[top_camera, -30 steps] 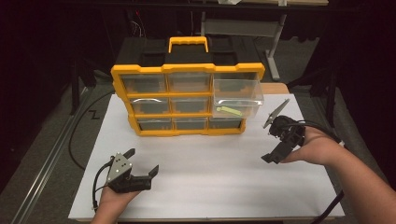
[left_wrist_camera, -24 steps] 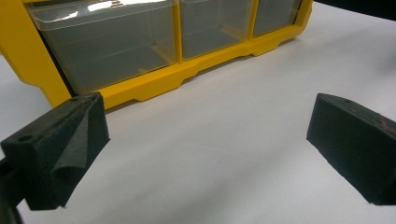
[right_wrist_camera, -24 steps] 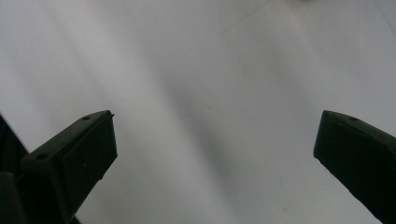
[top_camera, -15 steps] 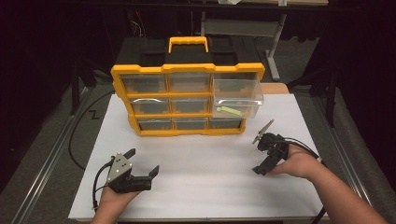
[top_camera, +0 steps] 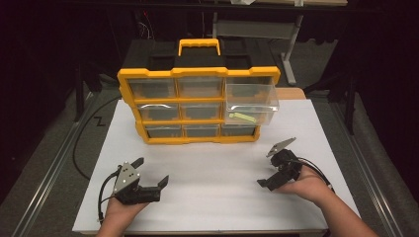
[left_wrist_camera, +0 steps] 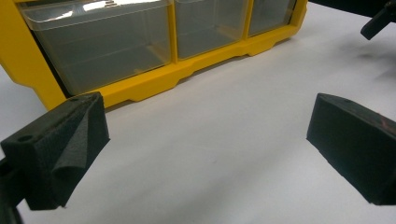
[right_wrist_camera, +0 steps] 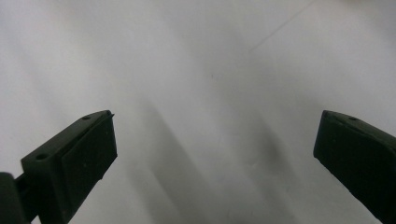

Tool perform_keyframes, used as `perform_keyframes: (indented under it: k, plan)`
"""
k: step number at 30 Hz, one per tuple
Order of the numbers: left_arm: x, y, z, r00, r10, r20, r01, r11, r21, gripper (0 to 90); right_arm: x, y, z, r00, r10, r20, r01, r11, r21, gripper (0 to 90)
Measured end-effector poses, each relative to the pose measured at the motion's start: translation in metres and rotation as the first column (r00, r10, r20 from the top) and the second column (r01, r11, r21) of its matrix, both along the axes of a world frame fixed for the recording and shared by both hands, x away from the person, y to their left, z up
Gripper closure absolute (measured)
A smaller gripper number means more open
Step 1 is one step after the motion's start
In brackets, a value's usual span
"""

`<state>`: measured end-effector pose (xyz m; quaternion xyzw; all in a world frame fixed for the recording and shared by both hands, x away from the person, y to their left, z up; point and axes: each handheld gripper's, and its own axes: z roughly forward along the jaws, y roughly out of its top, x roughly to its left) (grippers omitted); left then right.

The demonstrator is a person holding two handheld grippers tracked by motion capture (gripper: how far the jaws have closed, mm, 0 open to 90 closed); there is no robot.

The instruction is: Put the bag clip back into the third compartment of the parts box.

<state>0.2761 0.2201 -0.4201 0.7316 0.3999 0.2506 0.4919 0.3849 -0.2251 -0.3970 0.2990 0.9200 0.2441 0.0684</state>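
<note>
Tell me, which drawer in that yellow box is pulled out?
The right-hand drawer in the top row of the box. It juts forward with a yellow-green thing inside; the others sit flush.

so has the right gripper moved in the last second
Yes. In the high view the right gripper has pulled back toward the person and left, away from the yellow organizer, which sits unchanged.

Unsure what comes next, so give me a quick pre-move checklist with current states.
1. Left gripper open, nothing between its fingers: ok.
2. Right gripper open, holding nothing: ok.
3. Both grippers clear of the organizer: ok.
4. All drawers pushed in: not ok, the right drawer sticks out.
5. That drawer's contents known: a yellow-green item lies inside; what it is, cannot tell.
6. White sheet between the grippers free of objects: ok.
</note>
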Motion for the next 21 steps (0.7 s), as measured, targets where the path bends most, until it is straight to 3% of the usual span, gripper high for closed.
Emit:
perform_keyframes:
  k: [3, 6, 9, 11, 15, 19, 21]
  plan:
    - [0.0, 0.001, 0.001, 1.0, 0.009, 0.002, -0.009, 0.9999, -0.007, 0.4, -0.002, -0.007, 0.0, 0.9974, -0.042, 0.058, 0.037, 0.9959, 0.082, 0.0]
    - [-0.001, 0.003, 0.001, 0.9998, 0.017, 0.005, -0.017, 0.9998, -0.012, 0.4, -0.005, -0.012, 0.0, 0.9926, -0.078, 0.093, 0.063, 0.9855, 0.158, 0.0]
    - [0.0, 0.004, 0.001, 0.9997, 0.023, 0.001, -0.023, 0.9995, -0.021, 0.4, -0.01, -0.013, 0.002, 0.9787, -0.119, 0.167, 0.086, 0.9772, 0.194, 0.0]
    - [0.001, 0.004, 0.0, 0.9998, 0.02, -0.002, -0.02, 0.9996, -0.02, 0.4, -0.014, -0.013, 0.003, 0.9738, -0.138, 0.181, 0.093, 0.9664, 0.24, 0.0]
    - [0.001, 0.003, 0.0, 0.9999, 0.015, -0.006, -0.015, 0.9996, -0.023, 0.4, -0.024, -0.012, 0.005, 0.96, -0.185, 0.211, 0.099, 0.9269, 0.362, 0.0]
    - [0.0, 0.004, 0.0, 0.9999, 0.014, -0.007, -0.014, 0.9995, -0.028, 0.4, -0.033, -0.018, 0.008, 0.9381, -0.253, 0.236, 0.111, 0.8665, 0.487, 0.0]
    - [0.0, 0.004, 0.0, 0.9998, 0.015, -0.013, -0.015, 0.9994, -0.032, 0.4, -0.038, -0.022, 0.009, 0.9247, -0.281, 0.257, 0.113, 0.847, 0.52, 0.0]
